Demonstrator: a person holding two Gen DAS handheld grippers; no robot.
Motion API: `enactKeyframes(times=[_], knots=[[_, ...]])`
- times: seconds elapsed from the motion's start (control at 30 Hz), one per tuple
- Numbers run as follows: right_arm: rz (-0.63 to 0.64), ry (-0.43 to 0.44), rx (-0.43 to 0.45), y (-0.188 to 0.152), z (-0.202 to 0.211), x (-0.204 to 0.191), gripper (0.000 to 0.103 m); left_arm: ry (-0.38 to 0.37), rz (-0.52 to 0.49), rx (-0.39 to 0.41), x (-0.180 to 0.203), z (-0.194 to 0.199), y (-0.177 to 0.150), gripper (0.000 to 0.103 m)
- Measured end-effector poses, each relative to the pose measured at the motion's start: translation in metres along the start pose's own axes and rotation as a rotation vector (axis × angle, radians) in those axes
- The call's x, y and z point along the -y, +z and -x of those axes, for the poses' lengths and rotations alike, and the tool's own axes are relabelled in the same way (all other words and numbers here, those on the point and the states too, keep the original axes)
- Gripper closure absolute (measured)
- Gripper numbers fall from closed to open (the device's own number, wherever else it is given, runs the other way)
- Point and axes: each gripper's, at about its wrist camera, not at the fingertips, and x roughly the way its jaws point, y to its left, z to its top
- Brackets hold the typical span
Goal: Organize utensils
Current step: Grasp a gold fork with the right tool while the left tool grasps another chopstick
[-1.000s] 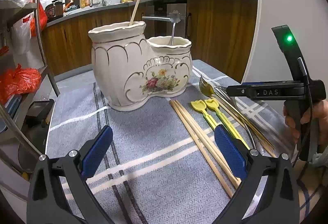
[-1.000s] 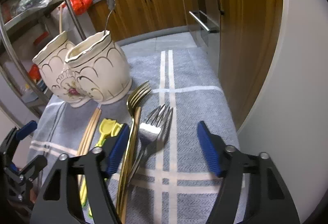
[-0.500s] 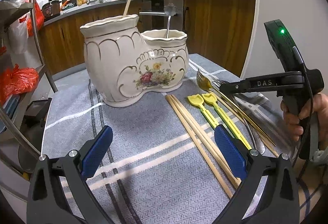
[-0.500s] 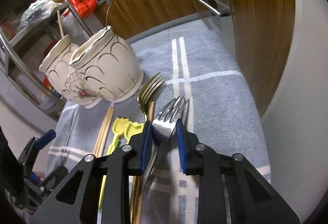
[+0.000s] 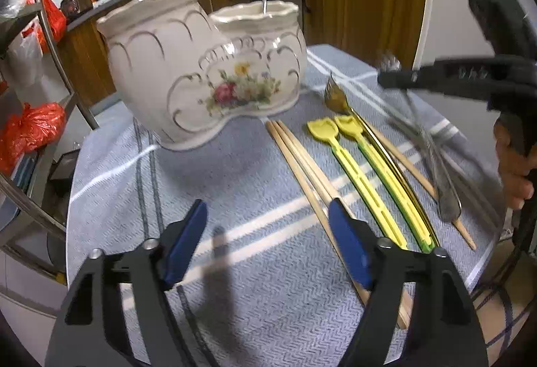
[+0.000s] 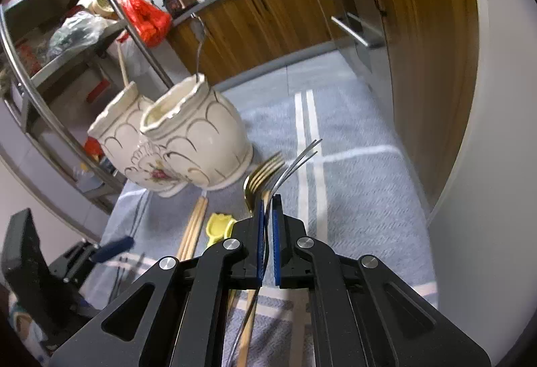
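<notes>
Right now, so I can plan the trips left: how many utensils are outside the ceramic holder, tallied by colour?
Wooden chopsticks: 3 in view
Yellow picks: 2
Gold fork: 1
Silver fork, clamped in the right gripper: 1; blur may hide another
Total: 7 seen
</notes>
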Motion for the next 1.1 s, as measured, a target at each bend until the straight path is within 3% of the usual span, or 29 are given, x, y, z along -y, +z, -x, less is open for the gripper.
enactKeyframes(times=[0.3, 0.47, 0.53, 0.6, 0.87, 1.1], knots=[[0.091, -0.031, 0.147, 0.005, 0.034, -0.018, 0.099, -0.027, 0.010, -0.071, 0.008, -0.004, 0.009, 0.062], [0.178, -0.044, 0.261, 0.003, 0.058, -0.033, 0.100, -0.006, 0.015, -0.090, 0.009, -0.012, 0.022, 0.070], [0.196, -0.042, 0.287, 0.002, 0.064, -0.036, 0.100, -0.020, 0.011, -0.086, 0.008, -0.013, 0.025, 0.086], [0.203, -0.034, 0.308, 0.001, 0.069, -0.035, 0.100, -0.021, 0.005, -0.081, 0.007, -0.012, 0.023, 0.095], [0.200, -0.040, 0.344, 0.000, 0.078, -0.035, 0.100, -0.018, 0.002, -0.017, -0.003, 0.002, 0.010, 0.098], [0.194, -0.042, 0.348, -0.002, 0.078, -0.037, 0.100, -0.089, 0.003, 0.149, -0.022, 0.038, -0.006, 0.098]])
